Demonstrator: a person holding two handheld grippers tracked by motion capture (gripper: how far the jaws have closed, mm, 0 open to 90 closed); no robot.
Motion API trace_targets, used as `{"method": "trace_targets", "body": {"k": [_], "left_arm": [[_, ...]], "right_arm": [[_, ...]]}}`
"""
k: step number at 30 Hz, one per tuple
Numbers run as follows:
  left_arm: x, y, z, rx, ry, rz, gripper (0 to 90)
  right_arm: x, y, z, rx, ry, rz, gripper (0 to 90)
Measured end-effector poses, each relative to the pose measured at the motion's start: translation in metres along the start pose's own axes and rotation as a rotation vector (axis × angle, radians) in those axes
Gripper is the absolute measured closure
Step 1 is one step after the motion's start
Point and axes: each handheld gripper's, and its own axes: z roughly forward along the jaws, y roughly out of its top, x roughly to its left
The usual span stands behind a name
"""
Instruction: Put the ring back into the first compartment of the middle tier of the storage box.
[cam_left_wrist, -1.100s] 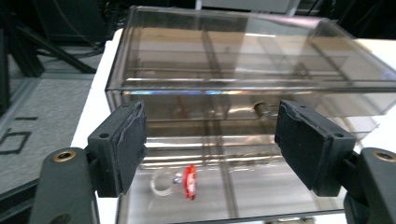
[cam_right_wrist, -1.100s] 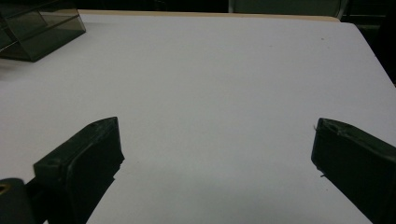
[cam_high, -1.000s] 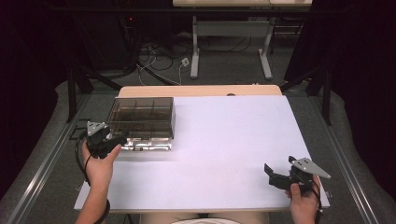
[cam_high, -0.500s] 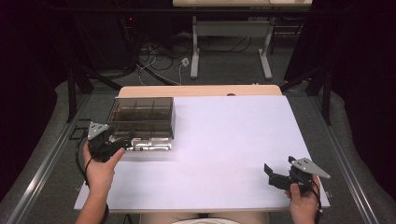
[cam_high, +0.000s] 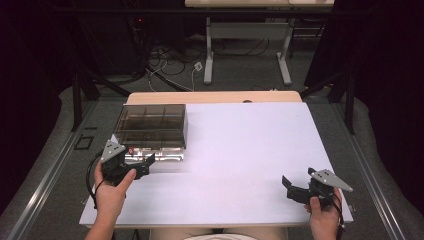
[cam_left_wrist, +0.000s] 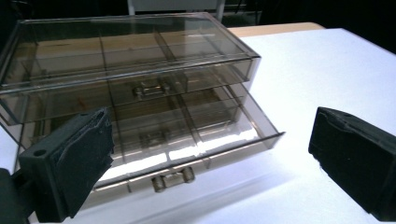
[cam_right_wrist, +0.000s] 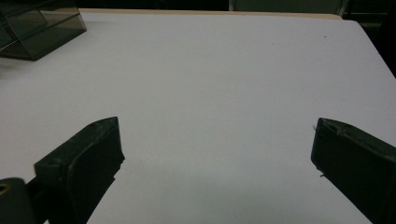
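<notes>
View from above: drawer box of smoky clear plastic, placed at the far left of the white table, with lower drawer drawn out toward the person. Left gripper held just in front of that drawer and apart from it, jaws spread wide after having just been opening, nothing between them; judged a release of the pull once the drawer stood out. Right gripper parked well apart at the near right edge, jaws likewise spread and empty, probably kept clear of the work. Left gripper view: looked along both pads at the open drawer, small handle low between them but untouched; upper drawer shut, compartments apparently bare. Right gripper view: bare tabletop between wide-standing jaws, a corner of the box at far upper left.
</notes>
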Motion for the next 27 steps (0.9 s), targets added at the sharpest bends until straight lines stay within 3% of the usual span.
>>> {"method": "trace_targets", "body": {"k": [4, 9, 16, 20, 27], "left_arm": [[-0.001, -0.008, -0.004, -0.031, 0.000, 0.010, 0.3], [-0.003, -0.021, -0.007, -0.034, -0.032, 0.024, 0.3], [-0.007, -0.040, -0.006, 0.007, -0.055, 0.067, 0.3], [-0.009, -0.048, -0.005, 0.024, -0.070, 0.065, 0.3], [-0.009, -0.057, -0.005, -0.008, -0.080, 0.067, 0.3]], "right_arm": [[0.002, 0.000, 0.001, 0.002, 0.003, 0.001, 1.6], [0.004, 0.000, 0.001, 0.006, 0.008, -0.004, 1.6], [0.003, 0.000, 0.001, 0.007, 0.009, -0.005, 1.5], [0.005, 0.000, 0.001, 0.003, 0.015, -0.002, 1.4], [0.004, 0.000, 0.001, 0.003, 0.016, -0.010, 1.4]]}}
